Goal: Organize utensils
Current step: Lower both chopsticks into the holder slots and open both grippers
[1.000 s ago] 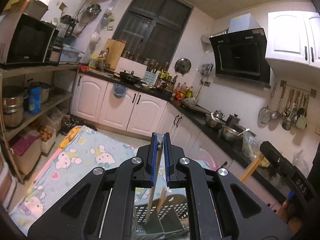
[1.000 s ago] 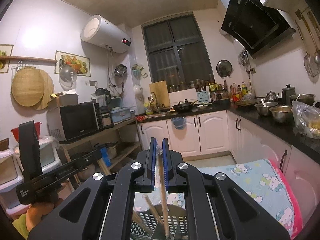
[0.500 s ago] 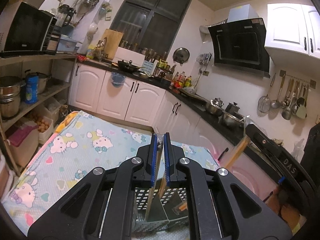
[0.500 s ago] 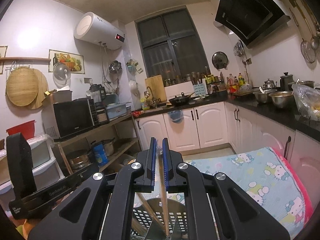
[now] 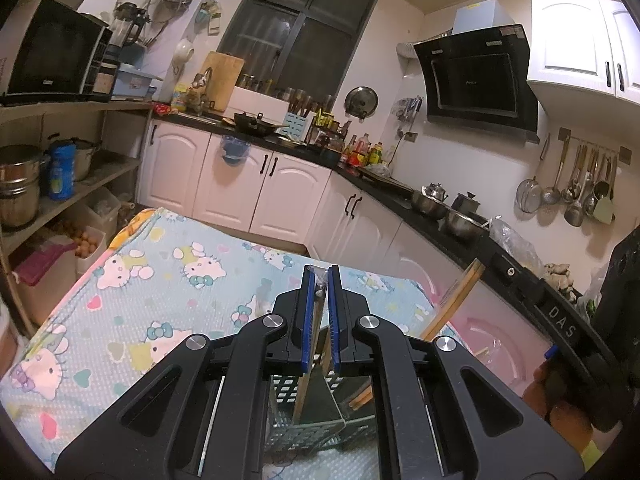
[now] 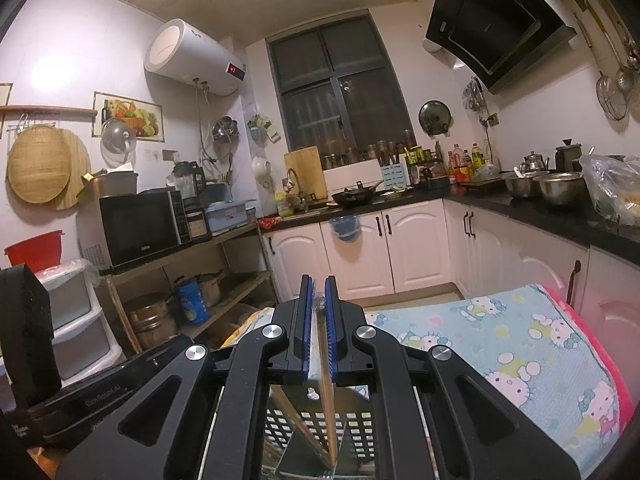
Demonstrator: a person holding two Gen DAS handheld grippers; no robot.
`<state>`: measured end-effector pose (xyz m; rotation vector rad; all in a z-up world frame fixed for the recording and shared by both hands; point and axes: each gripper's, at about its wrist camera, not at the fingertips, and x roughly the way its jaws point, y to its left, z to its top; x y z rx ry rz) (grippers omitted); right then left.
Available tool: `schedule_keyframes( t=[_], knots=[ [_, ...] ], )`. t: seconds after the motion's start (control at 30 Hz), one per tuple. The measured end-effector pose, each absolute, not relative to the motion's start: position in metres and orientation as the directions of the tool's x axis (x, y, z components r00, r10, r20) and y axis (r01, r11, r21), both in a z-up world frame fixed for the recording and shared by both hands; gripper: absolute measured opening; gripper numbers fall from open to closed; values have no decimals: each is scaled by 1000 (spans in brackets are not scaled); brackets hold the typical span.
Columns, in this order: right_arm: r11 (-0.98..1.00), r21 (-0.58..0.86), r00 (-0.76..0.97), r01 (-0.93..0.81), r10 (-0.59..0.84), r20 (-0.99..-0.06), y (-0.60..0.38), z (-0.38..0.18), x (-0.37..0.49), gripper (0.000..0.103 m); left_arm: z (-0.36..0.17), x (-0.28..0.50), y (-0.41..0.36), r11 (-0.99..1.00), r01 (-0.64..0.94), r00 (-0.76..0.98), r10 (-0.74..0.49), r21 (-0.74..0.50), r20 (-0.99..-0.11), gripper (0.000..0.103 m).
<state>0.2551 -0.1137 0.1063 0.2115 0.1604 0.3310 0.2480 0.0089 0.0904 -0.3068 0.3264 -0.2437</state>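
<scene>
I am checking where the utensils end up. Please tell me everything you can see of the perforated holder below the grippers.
The holder is a dark container whose walls carry rows of small rectangular holes; it looks like plastic. Shiny metal-looking dividers split its inside into compartments. It stands upright on the cartoon-print cloth. Wooden chopsticks reach down into it, their lower ends inside. Its base and full outline are hidden behind the gripper bodies.

Two close wrist views, shared basket point(image 5: 308, 404)
</scene>
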Motion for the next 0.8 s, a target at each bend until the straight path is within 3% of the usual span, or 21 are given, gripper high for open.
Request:
schedule_keyframes(
  t=[0.8],
  knots=[
    [926,275,926,-257,318,-205,-126,65,242,8,73,239,18,928,145,917,-256,-343,-305,2]
  ],
)
